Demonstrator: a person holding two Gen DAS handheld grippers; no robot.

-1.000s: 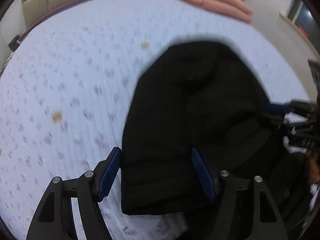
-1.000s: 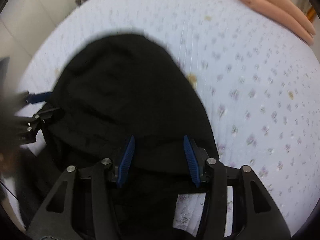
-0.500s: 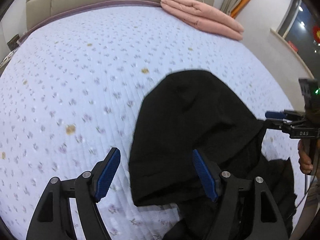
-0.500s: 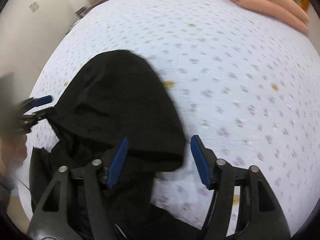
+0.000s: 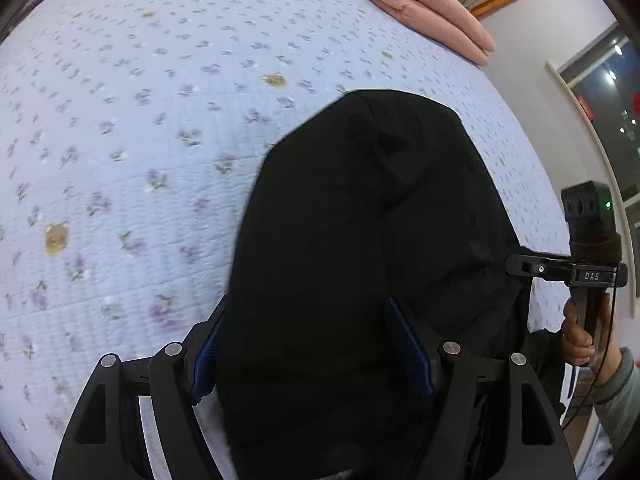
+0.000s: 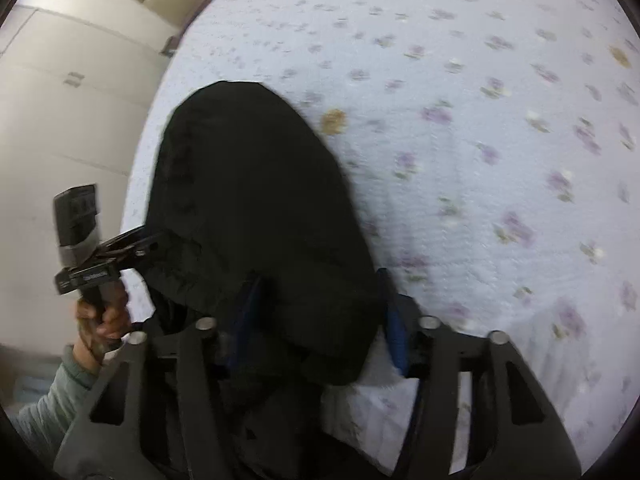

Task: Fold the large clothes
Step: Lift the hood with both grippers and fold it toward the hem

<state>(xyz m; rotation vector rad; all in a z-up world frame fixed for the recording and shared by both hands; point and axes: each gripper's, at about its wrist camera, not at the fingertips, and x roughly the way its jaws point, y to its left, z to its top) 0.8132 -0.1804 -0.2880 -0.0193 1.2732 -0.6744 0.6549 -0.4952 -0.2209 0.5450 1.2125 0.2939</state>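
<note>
A black hooded garment [image 5: 360, 240] lies on a bed with a pale floral sheet [image 5: 120, 140]; its rounded hood points away from me. My left gripper [image 5: 308, 352] is open, its blue pads spread either side of the garment's near edge. My right gripper [image 6: 320, 320] is open too, with the cloth [image 6: 248, 200] lying between its pads. In the left wrist view the right gripper's fingers [image 5: 532, 266] touch the garment's right edge. In the right wrist view the left gripper's fingers [image 6: 136, 244] meet the garment's left edge.
A folded pink blanket [image 5: 412, 8] lies at the bed's far side. A white wardrobe [image 6: 60, 100] stands left of the bed. A wall and window [image 5: 600, 100] are on the right. The bed's near edge [image 6: 400, 420] is by my right gripper.
Both grippers have moved forward and down onto the garment, so the cloth now lies between each pair of pads. The hood fills more of both views.
</note>
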